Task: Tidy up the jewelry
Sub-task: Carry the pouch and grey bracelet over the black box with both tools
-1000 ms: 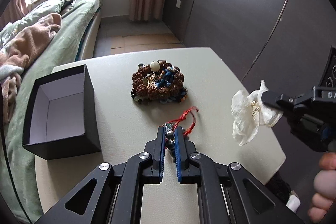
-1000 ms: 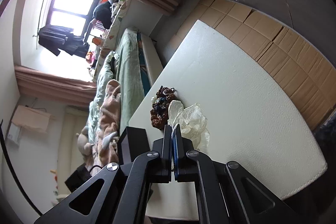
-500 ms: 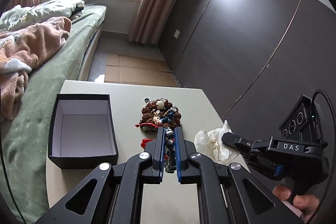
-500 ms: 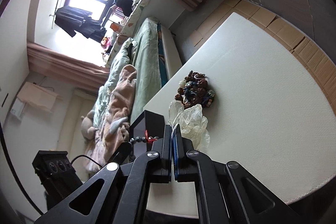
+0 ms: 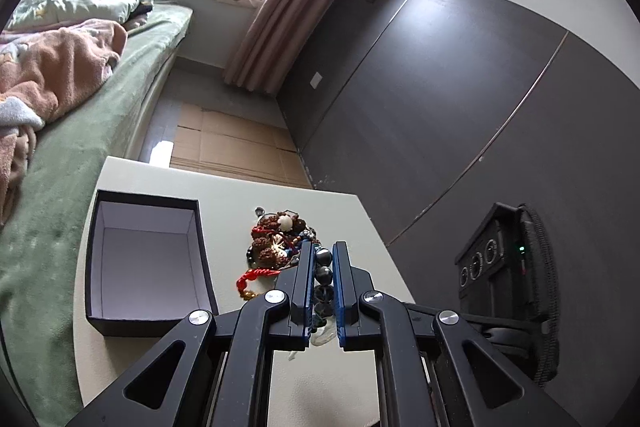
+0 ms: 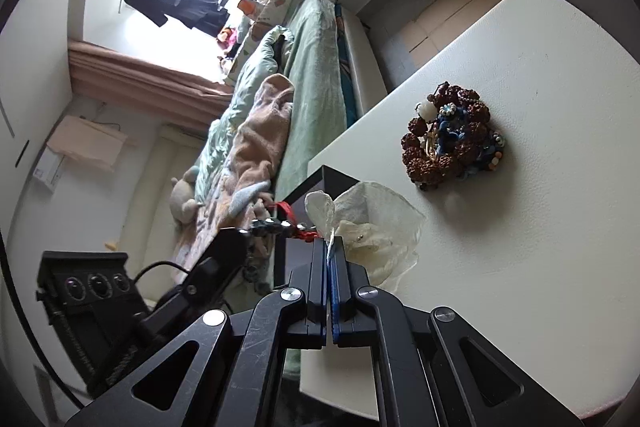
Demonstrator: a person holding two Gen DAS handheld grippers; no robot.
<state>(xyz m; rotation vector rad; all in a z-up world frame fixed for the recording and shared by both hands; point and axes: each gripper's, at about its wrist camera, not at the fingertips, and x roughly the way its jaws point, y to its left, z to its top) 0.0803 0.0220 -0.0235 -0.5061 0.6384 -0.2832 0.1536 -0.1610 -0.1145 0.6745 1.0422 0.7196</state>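
Note:
My left gripper (image 5: pixel 322 253) is shut on a dark-bead bracelet (image 5: pixel 324 273) with a red cord (image 5: pixel 256 274), held above the white table (image 5: pixel 224 195). It also shows in the right wrist view (image 6: pixel 276 225). An open black box (image 5: pixel 146 259) with a white inside stands at the left. A pile of brown-bead jewelry (image 5: pixel 280 237) lies beside it, also in the right wrist view (image 6: pixel 452 137). My right gripper (image 6: pixel 330 247) is shut on a small clear plastic bag (image 6: pixel 376 227) with an earring inside, held above the table.
A bed (image 5: pixel 80 107) with green sheet and blankets runs along the table's left side. Dark wardrobe panels (image 5: pixel 440 107) stand to the right. The right gripper's body (image 5: pixel 504 267) is close at the lower right of the left wrist view.
My left gripper has lifted the bracelet off the table and risen. My right gripper with the bag has moved in closer, beneath and beside the left one.

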